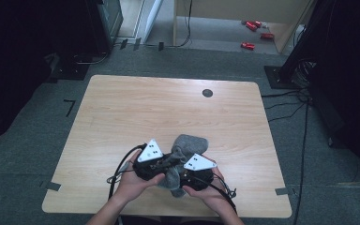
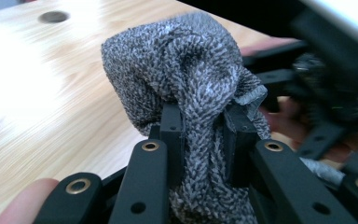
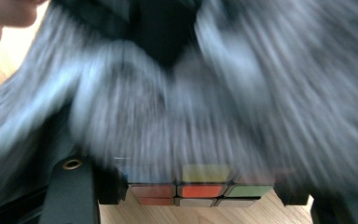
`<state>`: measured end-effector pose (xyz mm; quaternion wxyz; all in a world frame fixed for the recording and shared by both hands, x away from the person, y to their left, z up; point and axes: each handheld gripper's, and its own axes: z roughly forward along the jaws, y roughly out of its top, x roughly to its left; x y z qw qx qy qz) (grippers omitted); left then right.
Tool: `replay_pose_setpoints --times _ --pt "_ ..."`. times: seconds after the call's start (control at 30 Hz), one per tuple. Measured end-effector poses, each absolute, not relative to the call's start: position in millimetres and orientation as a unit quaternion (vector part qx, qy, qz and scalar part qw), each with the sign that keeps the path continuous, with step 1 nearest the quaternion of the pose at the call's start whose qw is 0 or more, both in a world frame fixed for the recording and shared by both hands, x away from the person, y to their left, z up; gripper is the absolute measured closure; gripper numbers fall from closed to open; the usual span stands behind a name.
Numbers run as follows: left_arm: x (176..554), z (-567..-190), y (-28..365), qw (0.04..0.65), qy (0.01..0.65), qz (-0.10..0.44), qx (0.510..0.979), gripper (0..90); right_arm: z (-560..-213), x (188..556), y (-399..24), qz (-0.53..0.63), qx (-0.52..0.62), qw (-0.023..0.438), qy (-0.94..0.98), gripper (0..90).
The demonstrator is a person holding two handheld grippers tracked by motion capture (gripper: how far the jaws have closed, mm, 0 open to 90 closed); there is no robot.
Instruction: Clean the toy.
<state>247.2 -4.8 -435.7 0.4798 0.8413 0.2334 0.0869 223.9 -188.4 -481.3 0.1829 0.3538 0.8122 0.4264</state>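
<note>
Near the front edge of the table (image 1: 122, 117), a person's two hands hold the grippers close together over a bunched grey cloth (image 1: 183, 146). The left hand (image 1: 132, 185) and the right hand (image 1: 209, 193) come in from the bottom of the high view, each wrapped round a black gripper body with a grey three-cornered plate on top.

The left gripper (image 2: 204, 122) is clamped on the cloth: in the left gripper view a thick fold of the grey knit (image 2: 186, 70) runs down between the two black jaws, which pinch it from both sides, and the rest of the cloth balloons out above them in a rounded lump.

The right gripper (image 3: 198, 189) grasps a puzzle cube (image 3: 199, 186). In the right gripper view its coloured tiles, red, orange, green and yellow, sit squeezed between the jaws low in the frame, and the blurred grey cloth (image 3: 223, 102) drapes over the top of the cube and hides most of it. The cube lies just above the table's wood, under the cloth, between the two hands.

Farther back the tabletop is bare wood with a small dark round hole (image 1: 207, 93) near its far edge. Beyond the table, on the floor, lie several small red things (image 1: 254, 29), and cables (image 1: 288, 105) run along the right side.
</note>
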Motion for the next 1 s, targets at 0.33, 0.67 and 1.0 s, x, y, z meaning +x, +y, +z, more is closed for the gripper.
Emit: replay_pose_setpoints --times 0.33,0.67,1.0 --pt "257 -433 14 0.491 0.275 0.097 0.821 74.7 -477 221 -193 0.426 0.353 0.195 0.81 34.2" --pt "255 -428 13 0.479 0.276 0.122 0.824 74.0 -472 220 -197 0.42 0.356 0.211 0.808 34.3" --pt "253 -431 5 0.482 0.26 0.109 0.83 74.1 -471 221 -196 0.414 0.366 0.214 0.806 34.2"
